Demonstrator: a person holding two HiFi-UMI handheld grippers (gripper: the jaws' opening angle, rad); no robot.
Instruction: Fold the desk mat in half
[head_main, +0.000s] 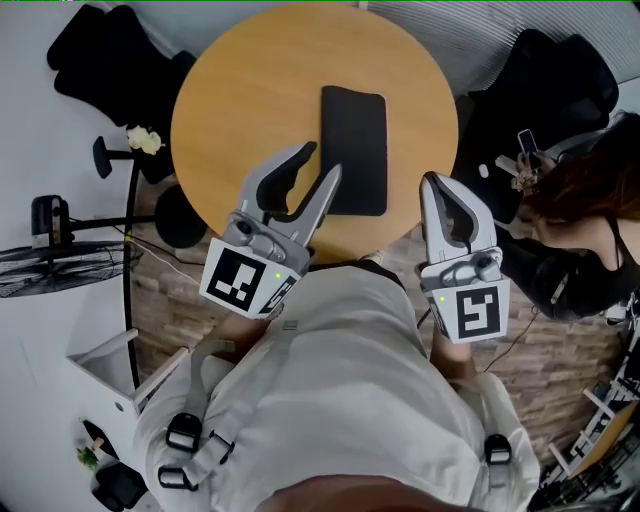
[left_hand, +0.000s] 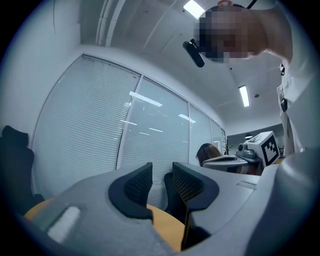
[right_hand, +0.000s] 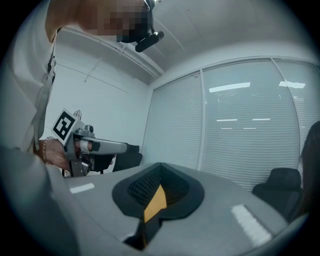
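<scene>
A black desk mat lies flat as a narrow rectangle on the round wooden table, right of the table's middle. My left gripper hangs over the table's near edge with its jaws apart, and one tip overlaps the mat's left edge in the head view. Nothing sits between its pads in the left gripper view. My right gripper hovers off the table's near right edge, apart from the mat. In the right gripper view its jaws meet at the tips, with only a sliver of table showing below.
Black office chairs stand at the far left and far right of the table. A seated person is at the right. A fan on a stand and a white shelf are at the left.
</scene>
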